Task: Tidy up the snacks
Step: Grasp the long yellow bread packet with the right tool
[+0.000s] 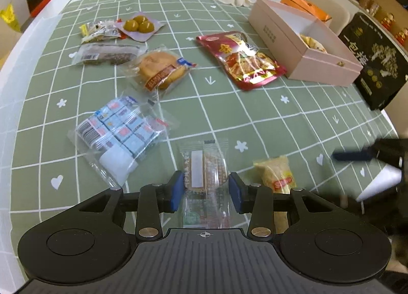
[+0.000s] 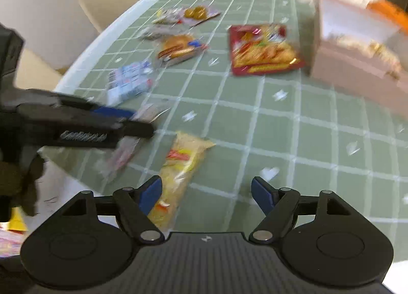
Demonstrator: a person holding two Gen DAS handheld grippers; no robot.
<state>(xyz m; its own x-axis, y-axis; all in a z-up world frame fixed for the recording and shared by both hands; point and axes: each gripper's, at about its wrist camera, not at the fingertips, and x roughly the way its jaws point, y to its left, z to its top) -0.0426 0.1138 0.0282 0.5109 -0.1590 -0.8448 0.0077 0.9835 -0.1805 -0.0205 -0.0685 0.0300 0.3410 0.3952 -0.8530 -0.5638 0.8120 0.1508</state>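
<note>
Clear-wrapped biscuit (image 1: 205, 179) lengthwise between wide-apart left gripper (image 1: 206, 189) fingers; right gripper (image 2: 206, 193) wide, farther off.

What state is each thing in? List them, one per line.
Left tool: open, straddling the clear-wrapped biscuit packet, not clamped.
Right tool: open, empty.
Yellow crumb-snack packet: flat, sealed, beside the right tool's left finger.
Pink rectangular box: open, some snacks inside.
Red foil pouch: sealed, flat.
Clear-wrapped round cake: sealed, flat.
Blue-white cube pack: sealed, flat.
</note>
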